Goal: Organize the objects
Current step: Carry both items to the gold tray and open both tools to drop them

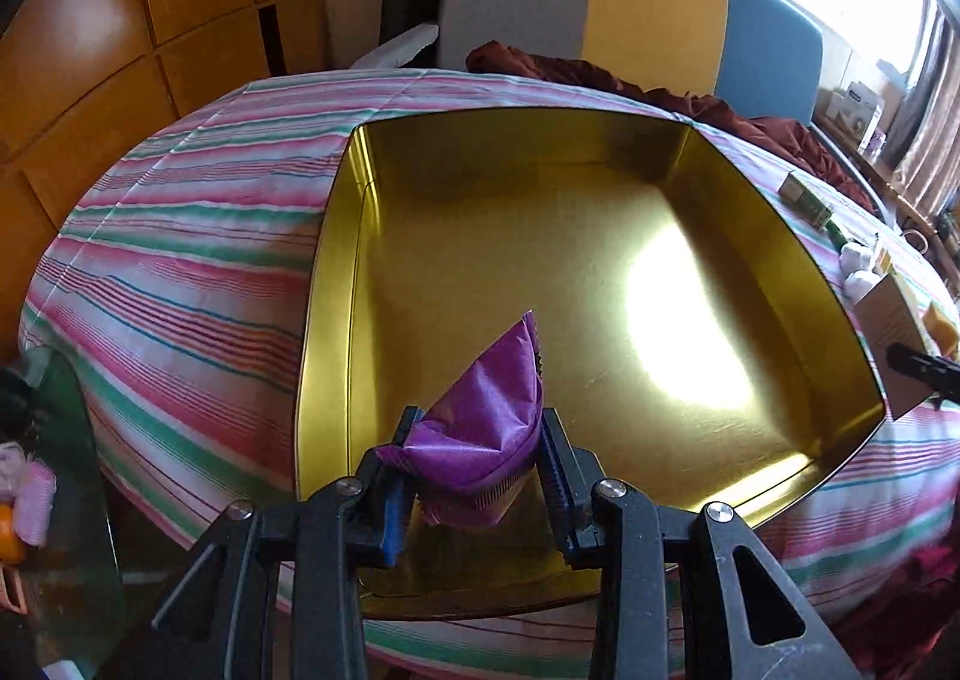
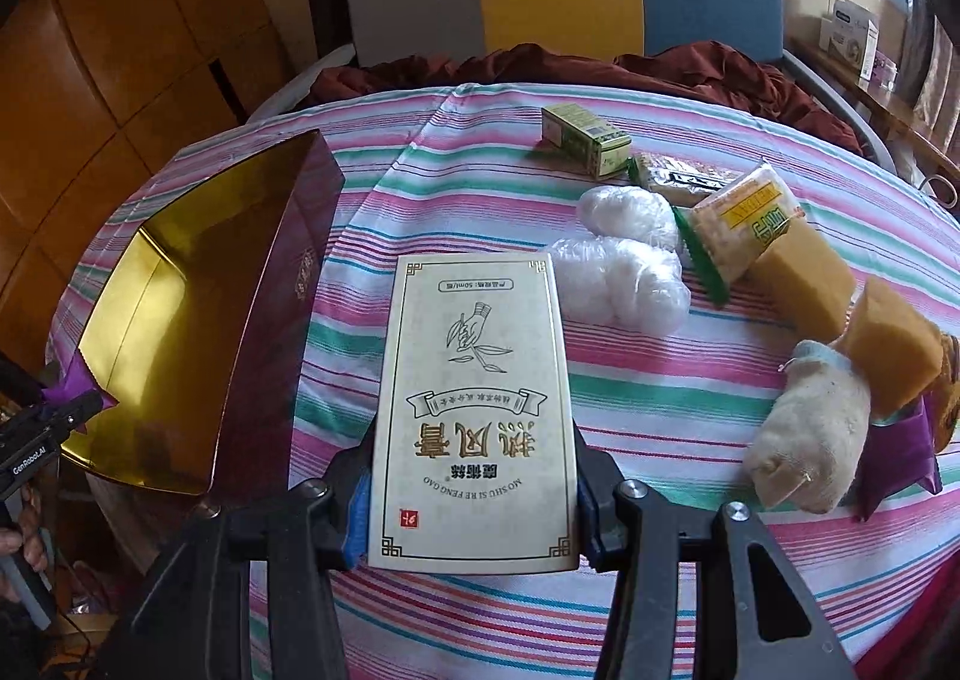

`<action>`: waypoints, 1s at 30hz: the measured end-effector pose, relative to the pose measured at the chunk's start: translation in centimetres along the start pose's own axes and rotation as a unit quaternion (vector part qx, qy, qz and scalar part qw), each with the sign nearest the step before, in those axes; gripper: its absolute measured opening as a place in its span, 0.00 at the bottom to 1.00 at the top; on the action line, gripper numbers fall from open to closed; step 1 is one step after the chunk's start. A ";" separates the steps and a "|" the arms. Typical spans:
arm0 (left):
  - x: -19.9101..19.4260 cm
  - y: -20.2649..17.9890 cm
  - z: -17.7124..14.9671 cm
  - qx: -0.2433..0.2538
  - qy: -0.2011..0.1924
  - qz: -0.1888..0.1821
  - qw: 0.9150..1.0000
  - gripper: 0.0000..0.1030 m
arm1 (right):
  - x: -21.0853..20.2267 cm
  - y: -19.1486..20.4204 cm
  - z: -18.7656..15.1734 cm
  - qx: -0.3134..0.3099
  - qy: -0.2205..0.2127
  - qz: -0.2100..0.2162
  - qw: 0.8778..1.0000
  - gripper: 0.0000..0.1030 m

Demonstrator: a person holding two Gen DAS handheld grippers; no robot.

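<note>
My left gripper (image 1: 474, 464) is shut on a purple foil packet (image 1: 486, 416) and holds it over the near edge of an open tin box with a gold inside (image 1: 540, 236). My right gripper (image 2: 471, 491) is shut on a flat cream box with gold Chinese print (image 2: 474, 410), held above the striped cloth to the right of the tin (image 2: 198, 320). In the right wrist view the left gripper (image 2: 66, 410) shows at the far left with the purple packet (image 2: 72, 383).
On the striped tablecloth (image 2: 480, 140) lie a small green box (image 2: 585, 134), two white wrapped bundles (image 2: 624, 248), yellow snack packs (image 2: 750, 224), orange blocks (image 2: 888, 356), a cream cloth pouch (image 2: 810, 428) and another purple packet (image 2: 906, 458). A chair stands behind.
</note>
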State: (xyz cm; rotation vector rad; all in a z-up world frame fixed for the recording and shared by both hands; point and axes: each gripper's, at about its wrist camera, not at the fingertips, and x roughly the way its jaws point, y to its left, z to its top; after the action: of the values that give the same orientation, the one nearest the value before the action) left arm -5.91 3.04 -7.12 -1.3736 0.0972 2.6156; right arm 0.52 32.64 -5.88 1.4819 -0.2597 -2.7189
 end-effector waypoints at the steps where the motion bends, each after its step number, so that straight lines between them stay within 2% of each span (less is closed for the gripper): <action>1: 0.2 0.1 0.0 -0.002 0.001 0.001 1.000 0.37 | -0.1 0.0 0.0 0.001 -0.002 -0.001 1.000 0.49; 10: -0.4 1.0 -0.6 -0.009 -0.014 0.009 1.000 0.40 | -2.4 1.8 1.4 -0.003 -0.037 -0.002 0.999 0.49; 11: -0.5 1.1 -0.7 -0.011 -0.016 0.007 1.000 0.42 | -2.8 2.3 1.6 -0.007 -0.043 0.000 0.999 0.49; 13: -0.9 1.2 -0.7 -0.013 -0.021 0.002 1.000 0.51 | -3.4 3.4 2.1 -0.017 -0.053 0.008 0.998 0.49; 17: -1.8 1.1 -0.8 -0.010 -0.029 0.000 1.000 0.53 | -4.1 6.2 2.9 -0.039 -0.062 0.026 0.997 0.49; 21: -3.9 1.9 -0.9 -0.022 -0.058 -0.008 0.998 0.56 | -3.8 9.8 3.4 -0.068 -0.054 0.052 0.995 0.49; 23: -5.3 2.6 -0.8 -0.031 -0.079 -0.006 0.996 0.61 | -3.1 11.8 3.4 -0.082 -0.042 0.067 0.993 0.49; 26: -6.8 3.9 -0.7 -0.052 -0.102 0.004 0.993 0.67 | -1.9 14.9 3.3 -0.106 -0.023 0.088 0.990 0.49; 30: -7.7 6.2 -0.7 -0.088 -0.112 0.024 0.990 0.68 | 0.8 18.7 2.7 -0.128 0.015 0.102 0.986 0.49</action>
State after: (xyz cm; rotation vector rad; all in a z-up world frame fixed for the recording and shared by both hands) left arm -2.24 -4.19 -1.35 -1.1287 -0.1356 2.8558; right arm -3.11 14.47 -2.03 1.3437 -0.0544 -2.4604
